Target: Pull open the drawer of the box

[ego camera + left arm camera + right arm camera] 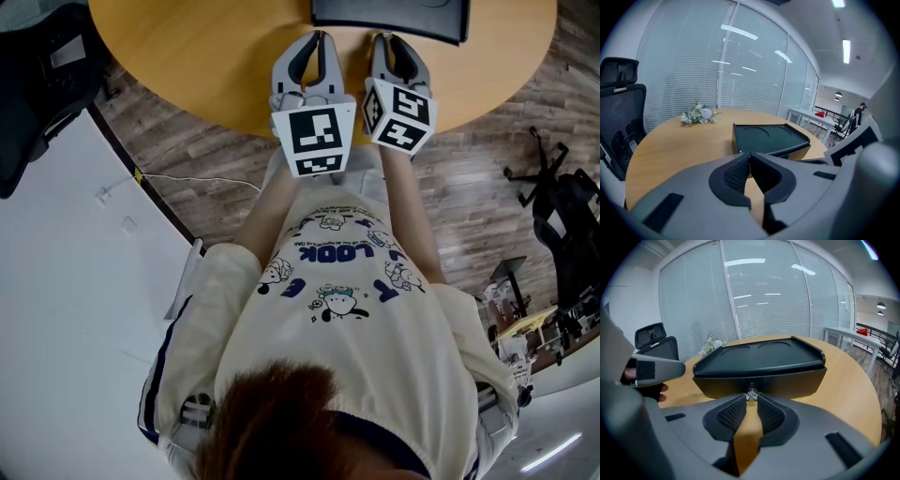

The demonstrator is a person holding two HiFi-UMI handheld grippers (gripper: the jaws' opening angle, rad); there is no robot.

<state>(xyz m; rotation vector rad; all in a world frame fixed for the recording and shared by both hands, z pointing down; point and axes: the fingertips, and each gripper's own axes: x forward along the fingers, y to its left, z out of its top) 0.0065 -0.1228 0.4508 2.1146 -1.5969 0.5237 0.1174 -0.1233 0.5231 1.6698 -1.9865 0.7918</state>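
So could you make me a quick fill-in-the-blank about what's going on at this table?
The right gripper is closed on the small ___ of the drawer. The left gripper holds ___. Beyond the box, a bunch of ___ lies on the table.
Missing: knob; nothing; flowers.

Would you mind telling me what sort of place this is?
Probably an office meeting room: a round wooden table, a black mesh office chair beside it, and glass walls with white blinds.
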